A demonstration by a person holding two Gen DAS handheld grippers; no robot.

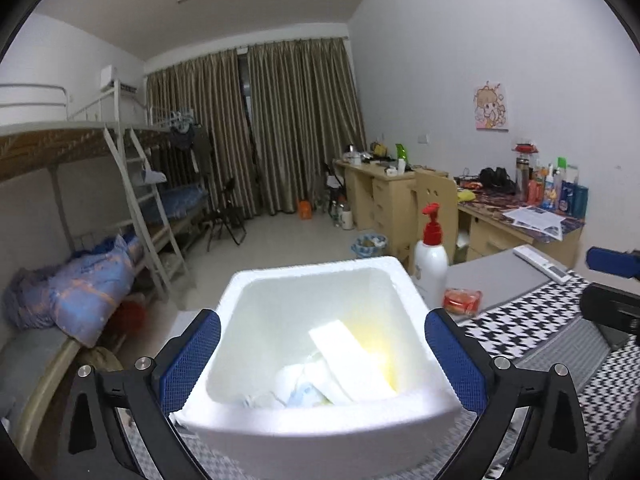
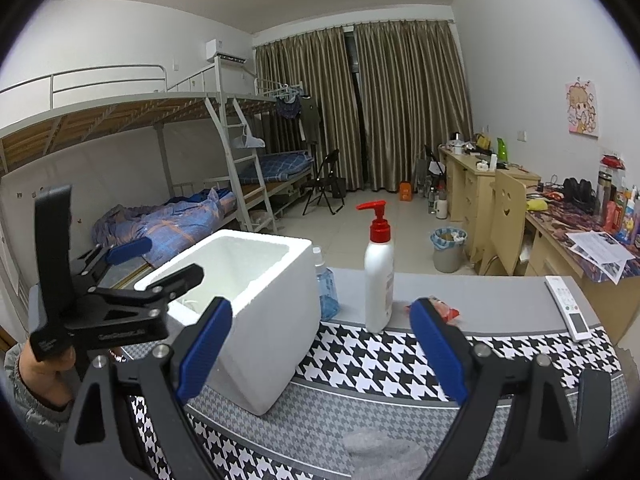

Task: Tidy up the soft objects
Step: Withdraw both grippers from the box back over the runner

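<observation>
A white foam box [image 1: 304,424] stands on the houndstooth tablecloth [image 2: 400,360]. Inside it lie soft white pieces: a flat white pad [image 1: 344,348] and a crumpled blue-and-white packet [image 1: 300,392]. My left gripper [image 1: 322,360] hovers at the box's near rim, open wide, and its blue pads [image 1: 190,356] press on nothing. In the right wrist view a hand [image 2: 40,364] holds that left gripper [image 2: 160,260] over the box's left side. My right gripper [image 2: 320,350] is open and empty above the cloth, right of the box. A grey soft cloth [image 2: 380,452] lies below its jaws.
A white pump bottle [image 2: 378,280] with a red top, a blue bottle [image 2: 326,292], a red packet [image 2: 444,310] and a white remote [image 2: 568,308] sit on the table's far part. Bunk beds [image 2: 180,216] stand left, cluttered desks [image 2: 560,216] right.
</observation>
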